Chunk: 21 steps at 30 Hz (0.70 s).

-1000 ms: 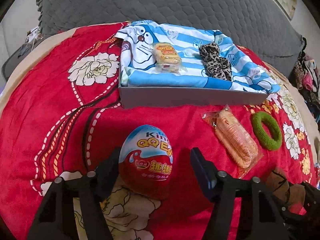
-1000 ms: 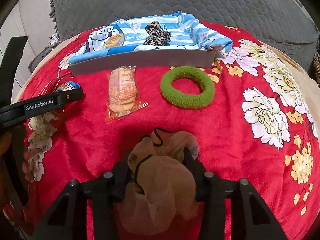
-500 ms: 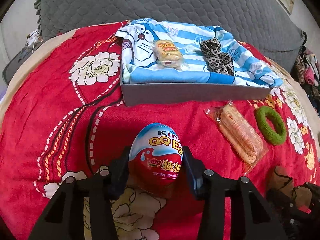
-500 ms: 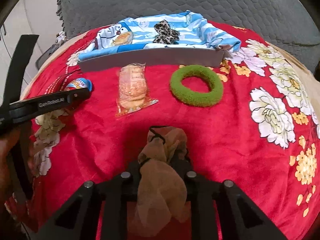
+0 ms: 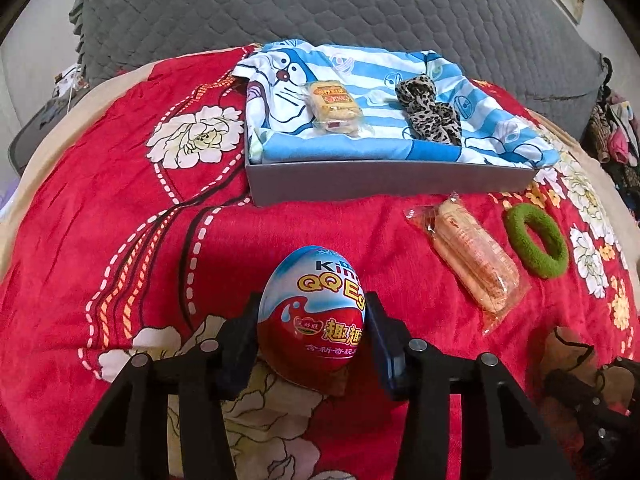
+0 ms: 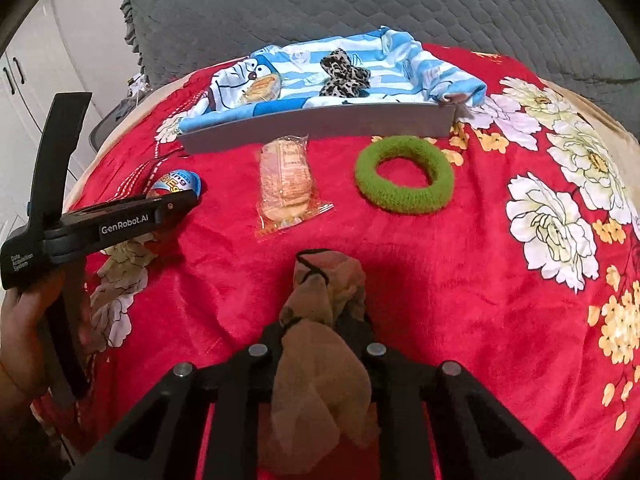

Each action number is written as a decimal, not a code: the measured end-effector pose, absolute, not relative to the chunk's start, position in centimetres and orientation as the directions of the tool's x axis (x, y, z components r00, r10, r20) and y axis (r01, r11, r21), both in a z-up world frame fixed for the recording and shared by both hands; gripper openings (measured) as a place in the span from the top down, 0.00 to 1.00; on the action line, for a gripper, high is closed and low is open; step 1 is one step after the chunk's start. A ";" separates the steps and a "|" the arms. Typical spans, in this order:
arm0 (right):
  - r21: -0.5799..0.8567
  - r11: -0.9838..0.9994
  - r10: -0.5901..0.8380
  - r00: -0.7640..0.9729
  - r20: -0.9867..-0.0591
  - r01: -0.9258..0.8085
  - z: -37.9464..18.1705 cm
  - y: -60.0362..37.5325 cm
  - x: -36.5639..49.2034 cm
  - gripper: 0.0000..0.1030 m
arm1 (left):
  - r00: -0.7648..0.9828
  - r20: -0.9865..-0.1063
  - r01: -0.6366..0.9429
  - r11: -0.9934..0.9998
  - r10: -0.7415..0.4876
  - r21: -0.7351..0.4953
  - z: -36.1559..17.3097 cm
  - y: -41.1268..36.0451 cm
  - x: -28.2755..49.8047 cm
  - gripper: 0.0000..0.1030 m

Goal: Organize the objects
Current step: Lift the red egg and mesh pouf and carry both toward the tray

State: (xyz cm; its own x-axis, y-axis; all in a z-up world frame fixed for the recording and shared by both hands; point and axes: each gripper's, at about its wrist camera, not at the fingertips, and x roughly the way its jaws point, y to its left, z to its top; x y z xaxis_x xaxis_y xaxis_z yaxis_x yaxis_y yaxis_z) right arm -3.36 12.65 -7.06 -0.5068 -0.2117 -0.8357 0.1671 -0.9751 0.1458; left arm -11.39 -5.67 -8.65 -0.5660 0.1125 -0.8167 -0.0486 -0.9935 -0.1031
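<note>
My left gripper (image 5: 311, 320) is shut on a red and blue Kinder egg (image 5: 312, 314) and holds it just above the red flowered blanket; it also shows in the right wrist view (image 6: 176, 184). My right gripper (image 6: 320, 316) is shut on a bunched tan stocking (image 6: 324, 344), seen in the left wrist view (image 5: 568, 352) too. A grey box (image 5: 384, 182) lined with a blue striped Doraemon cloth holds a wrapped cake (image 5: 334, 108) and a leopard-print scrunchie (image 5: 428, 114). A wrapped biscuit pack (image 5: 472, 256) and a green scrunchie (image 5: 536, 246) lie in front of the box.
The red blanket (image 6: 460, 264) covers a rounded bed. A grey quilted pillow (image 5: 320, 8) lies behind the box. Clothes (image 5: 616, 136) hang at the far right. A white cupboard (image 6: 24, 68) stands at the left.
My left gripper closed on the Kinder egg and lifted it slightly. My right gripper closed on the tan stocking and raised it a little.
</note>
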 end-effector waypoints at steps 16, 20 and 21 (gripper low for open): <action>0.133 -0.968 -0.226 -0.520 -0.824 0.211 -4.4 13.0 -1.6 0.84 | -0.588 -0.803 -0.031 -0.994 0.099 -0.101 -4.5 -4.4 -7.2 0.51; 0.136 -0.967 -0.231 -0.513 -0.827 0.217 -3.8 13.2 -1.0 0.84 | -0.600 -0.795 -0.036 -0.996 0.089 -0.084 -3.1 -3.7 -6.0 0.51; 0.136 -0.966 -0.233 -0.516 -0.824 0.219 -3.5 13.3 -0.8 0.84 | -0.603 -0.793 -0.037 -0.996 0.088 -0.082 -2.8 -3.5 -5.7 0.51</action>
